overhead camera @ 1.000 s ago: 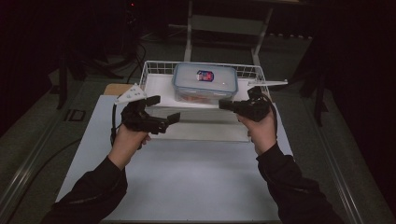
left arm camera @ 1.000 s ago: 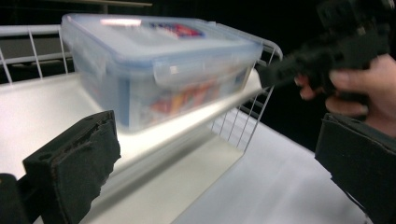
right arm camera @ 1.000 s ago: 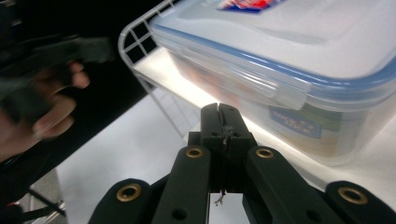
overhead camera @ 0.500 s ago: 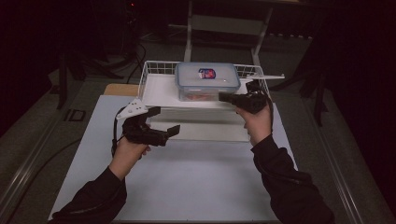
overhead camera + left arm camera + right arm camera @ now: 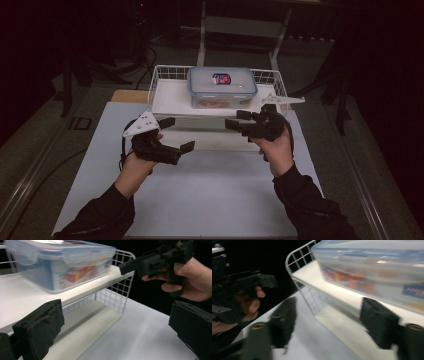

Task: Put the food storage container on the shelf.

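Observation:
A clear food container [image 5: 222,87] with a blue-rimmed lid and a red label stands on a white shelf board [image 5: 170,97] laid across a white wire basket [image 5: 156,75]. My left gripper [image 5: 177,134] is open over the table, in front of the basket's left part. My right gripper [image 5: 236,120] is open too, just in front of the container's right half, touching nothing. In the left gripper view the container [image 5: 60,265] sits up left, with the right gripper [image 5: 155,261] beyond it. The right gripper view has the container [image 5: 374,265] close above my jaws.
The basket stands at the far edge of a white table [image 5: 200,200]. A thin brown board [image 5: 129,96] lies by the basket's left corner. Dark floor, cables and a metal stand [image 5: 202,30] lie behind. The basket's wire side [image 5: 117,295] is open beneath the shelf.
Both grippers have drawn back from the container toward the person, the left one first and farther. The container has stayed on the shelf.

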Demonstrator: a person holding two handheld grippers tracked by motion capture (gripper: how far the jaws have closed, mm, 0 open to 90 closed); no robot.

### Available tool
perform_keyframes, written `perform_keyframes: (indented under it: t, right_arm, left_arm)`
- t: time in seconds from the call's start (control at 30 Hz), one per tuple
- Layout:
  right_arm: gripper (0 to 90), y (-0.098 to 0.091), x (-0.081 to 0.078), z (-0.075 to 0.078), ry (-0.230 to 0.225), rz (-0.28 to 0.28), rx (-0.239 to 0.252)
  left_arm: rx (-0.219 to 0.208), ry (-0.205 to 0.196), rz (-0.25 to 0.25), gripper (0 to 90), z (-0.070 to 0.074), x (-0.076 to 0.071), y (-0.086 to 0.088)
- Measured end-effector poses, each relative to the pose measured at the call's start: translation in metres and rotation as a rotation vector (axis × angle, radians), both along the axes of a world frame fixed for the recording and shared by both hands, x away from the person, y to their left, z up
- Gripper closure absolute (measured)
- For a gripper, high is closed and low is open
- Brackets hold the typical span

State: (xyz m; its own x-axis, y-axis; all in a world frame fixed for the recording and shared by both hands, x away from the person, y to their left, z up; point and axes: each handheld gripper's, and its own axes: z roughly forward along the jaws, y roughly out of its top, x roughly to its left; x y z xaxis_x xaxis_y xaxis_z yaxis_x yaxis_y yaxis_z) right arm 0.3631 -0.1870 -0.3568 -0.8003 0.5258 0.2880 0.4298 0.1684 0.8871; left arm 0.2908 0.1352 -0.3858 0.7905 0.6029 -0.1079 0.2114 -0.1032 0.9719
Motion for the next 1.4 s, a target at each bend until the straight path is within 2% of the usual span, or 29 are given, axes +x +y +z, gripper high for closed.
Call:
perform_keyframes:
  t: [0.03, 0.1, 0.13, 0.2, 0.47, 0.63, 0.83, 0.9, 0.97, 1.13, 1.23, 1.3, 1.33, 1.4]
  right_arm:
    - [18.3, 0.0, -0.003, -0.002, -0.003, 0.019, 0.002]
    - [17.6, 0.0, -0.006, -0.004, -0.006, 0.027, 0.016]
    - [14.3, 0.0, -0.012, -0.008, -0.017, 0.054, 0.011]
    - [14.4, -0.002, -0.018, -0.011, -0.039, 0.065, 0.027]
    - [14.5, -0.009, -0.038, -0.029, -0.121, 0.061, -0.025]
    - [14.7, -0.016, -0.045, -0.048, -0.135, 0.067, -0.046]
    - [16.4, -0.025, -0.049, -0.076, -0.109, 0.061, -0.063]
    - [16.4, -0.029, -0.052, -0.084, -0.109, 0.055, -0.076]
    - [16.3, -0.032, -0.054, -0.092, -0.104, 0.06, -0.079]
    - [16.2, -0.042, -0.06, -0.107, -0.119, 0.052, -0.111]
    - [16.1, -0.049, -0.063, -0.115, -0.122, 0.046, -0.125]
    - [16.0, -0.054, -0.065, -0.119, -0.126, 0.044, -0.131]
    - [16.0, -0.054, -0.065, -0.119, -0.126, 0.044, -0.131]
    - [16.0, -0.061, -0.068, -0.126, -0.125, 0.043, -0.142]
  left_arm:
    - [0.003, 0.004, -0.008, 0.0, 0.0, -0.001, -0.002]
    - [0.001, 0.001, -0.017, 0.0, 0.0, -0.002, -0.004]
    - [0.003, 0.0, -0.02, 0.0, 0.0, -0.003, -0.005]
    - [0.006, 0.002, -0.037, 0.0, -0.001, -0.006, -0.009]
    - [0.032, 0.012, -0.074, 0.0, -0.01, -0.017, -0.015]
    - [0.047, 0.026, -0.101, 0.0, -0.021, -0.022, -0.016]
    - [0.065, 0.051, -0.11, 0.0, -0.036, -0.026, -0.016]
    - [0.074, 0.066, -0.112, 0.0, -0.046, -0.029, -0.015]
    - [0.066, 0.075, -0.118, 0.0, -0.053, -0.03, -0.014]
    - [0.101, 0.104, -0.107, 0.0, -0.069, -0.032, -0.011]
    - [0.1, 0.114, -0.112, 0.0, -0.076, -0.033, -0.009]
    - [0.145, 0.125, -0.099, 0.0, -0.086, -0.034, -0.008]
    - [0.145, 0.125, -0.099, 0.0, -0.086, -0.034, -0.008]
    - [0.147, 0.15, -0.097, 0.0, -0.096, -0.036, -0.005]
